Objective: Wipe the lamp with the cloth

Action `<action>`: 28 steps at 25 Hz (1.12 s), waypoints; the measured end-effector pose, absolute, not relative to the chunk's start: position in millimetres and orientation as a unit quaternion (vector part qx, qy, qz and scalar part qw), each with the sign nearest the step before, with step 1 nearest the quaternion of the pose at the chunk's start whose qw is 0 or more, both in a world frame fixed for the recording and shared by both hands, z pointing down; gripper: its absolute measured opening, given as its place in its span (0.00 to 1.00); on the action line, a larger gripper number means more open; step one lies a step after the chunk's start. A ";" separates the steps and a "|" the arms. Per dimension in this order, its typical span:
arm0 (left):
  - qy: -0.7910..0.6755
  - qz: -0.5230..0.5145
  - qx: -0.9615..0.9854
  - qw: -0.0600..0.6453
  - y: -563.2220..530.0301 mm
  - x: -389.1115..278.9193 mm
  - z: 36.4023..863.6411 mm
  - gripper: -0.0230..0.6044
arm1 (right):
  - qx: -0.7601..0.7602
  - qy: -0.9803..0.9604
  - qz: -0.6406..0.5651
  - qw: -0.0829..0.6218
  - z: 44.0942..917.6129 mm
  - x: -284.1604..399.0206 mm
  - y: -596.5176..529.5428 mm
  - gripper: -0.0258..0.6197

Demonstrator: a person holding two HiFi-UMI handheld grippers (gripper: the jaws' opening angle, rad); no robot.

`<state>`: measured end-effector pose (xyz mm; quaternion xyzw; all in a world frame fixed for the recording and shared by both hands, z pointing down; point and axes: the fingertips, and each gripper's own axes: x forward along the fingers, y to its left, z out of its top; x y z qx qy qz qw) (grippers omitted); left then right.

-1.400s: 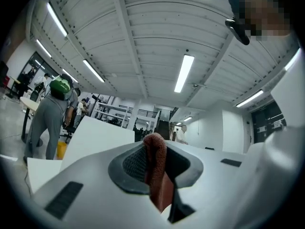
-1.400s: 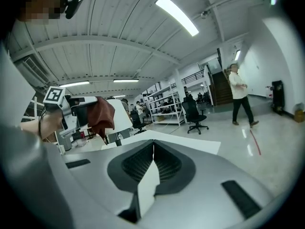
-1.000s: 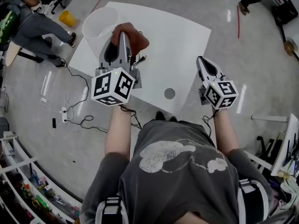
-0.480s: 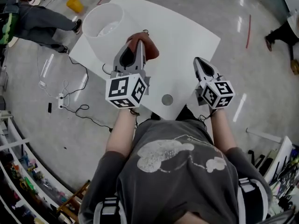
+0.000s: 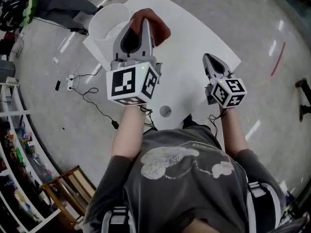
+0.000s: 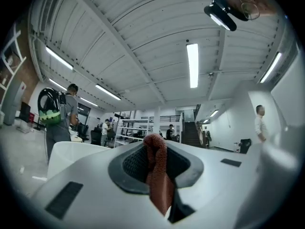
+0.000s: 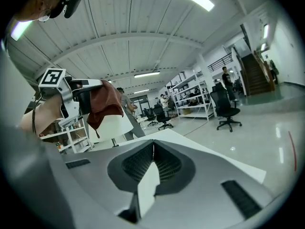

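1. The person stands at a white table (image 5: pixel 204 38), holding 1 gripper in each hand.
2. The left gripper (image 5: pixel 141 19) is raised over the far left part of the table. Its jaws are clamped on a rust-brown cloth (image 5: pixel 158 27), which bunches out past the tips and hangs down between them.
3. The lamp (image 5: pixel 108 25) stands at the table's far left corner. From above, only its white shade shows, open at the top.
4. The cloth sits just right of the shade's rim. Whether the 2 touch, I cannot tell.
5. The right gripper (image 5: pixel 208 58) hovers over the right side of the table, well apart from the lamp and cloth. Its jaws are pressed together with nothing between them.
6. A small grey disc (image 5: pixel 165 111) lies near the table's near edge, between the 2 arms.
7. Cables (image 5: pixel 80 84) trail over the floor left of the table.
8. Far off in the left gripper view, a person with a green backpack (image 6: pixel 47 111) stands on the left.
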<state>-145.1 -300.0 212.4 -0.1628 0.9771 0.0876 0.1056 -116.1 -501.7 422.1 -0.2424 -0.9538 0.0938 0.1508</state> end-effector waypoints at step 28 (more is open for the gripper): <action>0.995 0.060 -0.075 -0.003 -299.4 -137.0 328.0 0.15 | -0.333 -0.918 0.101 0.190 461.1 -118.1 -474.3 0.05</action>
